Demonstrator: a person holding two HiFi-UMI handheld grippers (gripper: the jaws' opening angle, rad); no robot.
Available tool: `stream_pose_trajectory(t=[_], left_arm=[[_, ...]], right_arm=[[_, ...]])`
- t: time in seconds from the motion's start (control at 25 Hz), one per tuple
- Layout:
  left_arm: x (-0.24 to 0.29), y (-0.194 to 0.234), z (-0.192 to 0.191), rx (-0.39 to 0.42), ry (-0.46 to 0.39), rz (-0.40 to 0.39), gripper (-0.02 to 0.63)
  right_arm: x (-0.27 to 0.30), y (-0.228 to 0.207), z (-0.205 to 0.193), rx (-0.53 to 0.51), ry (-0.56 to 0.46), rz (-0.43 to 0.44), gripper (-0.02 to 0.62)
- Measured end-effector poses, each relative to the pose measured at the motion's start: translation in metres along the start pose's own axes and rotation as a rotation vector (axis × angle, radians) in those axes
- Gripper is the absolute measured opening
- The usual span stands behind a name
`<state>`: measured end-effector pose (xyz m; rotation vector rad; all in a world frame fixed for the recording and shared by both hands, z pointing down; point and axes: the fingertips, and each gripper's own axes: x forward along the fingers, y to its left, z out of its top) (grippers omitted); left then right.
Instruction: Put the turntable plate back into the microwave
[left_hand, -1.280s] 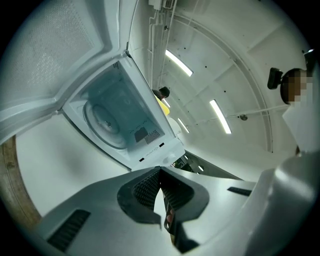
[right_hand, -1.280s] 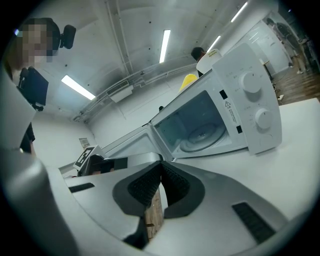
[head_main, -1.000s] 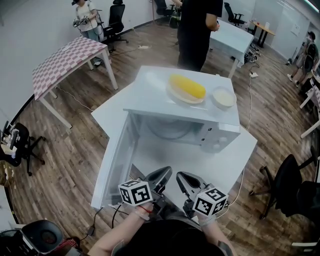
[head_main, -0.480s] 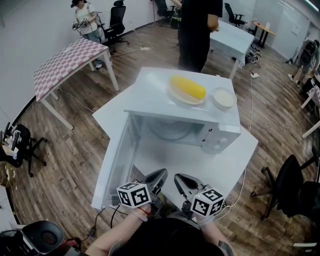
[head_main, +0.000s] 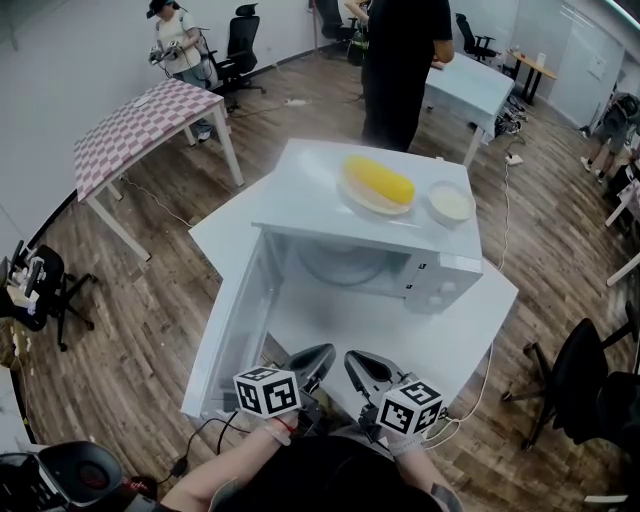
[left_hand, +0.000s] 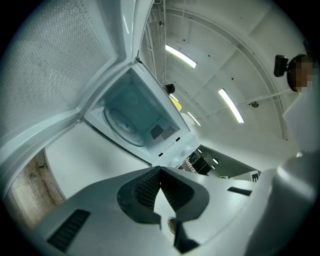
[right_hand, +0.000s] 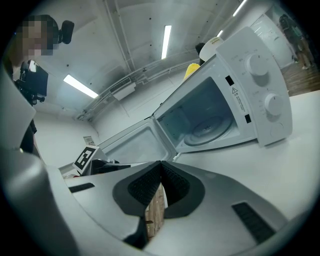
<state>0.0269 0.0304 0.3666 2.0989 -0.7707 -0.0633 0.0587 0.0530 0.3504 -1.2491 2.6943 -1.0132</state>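
The white microwave stands on a white table with its door swung open to the left. The glass turntable plate lies flat inside the cavity; it also shows as the plate in the left gripper view and the plate in the right gripper view. My left gripper and right gripper hover side by side over the table's near edge, well in front of the microwave. Both are shut with nothing between the jaws: left gripper, right gripper.
On top of the microwave sit a dish with a yellow corn cob and a small white bowl. A person in black stands behind the table. A checkered table is at far left, and an office chair at right.
Both grippers have drawn back slightly toward the table's near edge and stay shut. The plate and door have not moved.
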Motion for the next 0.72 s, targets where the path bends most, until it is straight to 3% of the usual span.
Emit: stream_pose_trajectory(t=[0.72], left_arm=[[-0.002,0.002,-0.022,-0.007,0.060,0.012,0.012]], right_arm=[[-0.004,0.000,-0.020,0.044,0.027,0.003,0.021]])
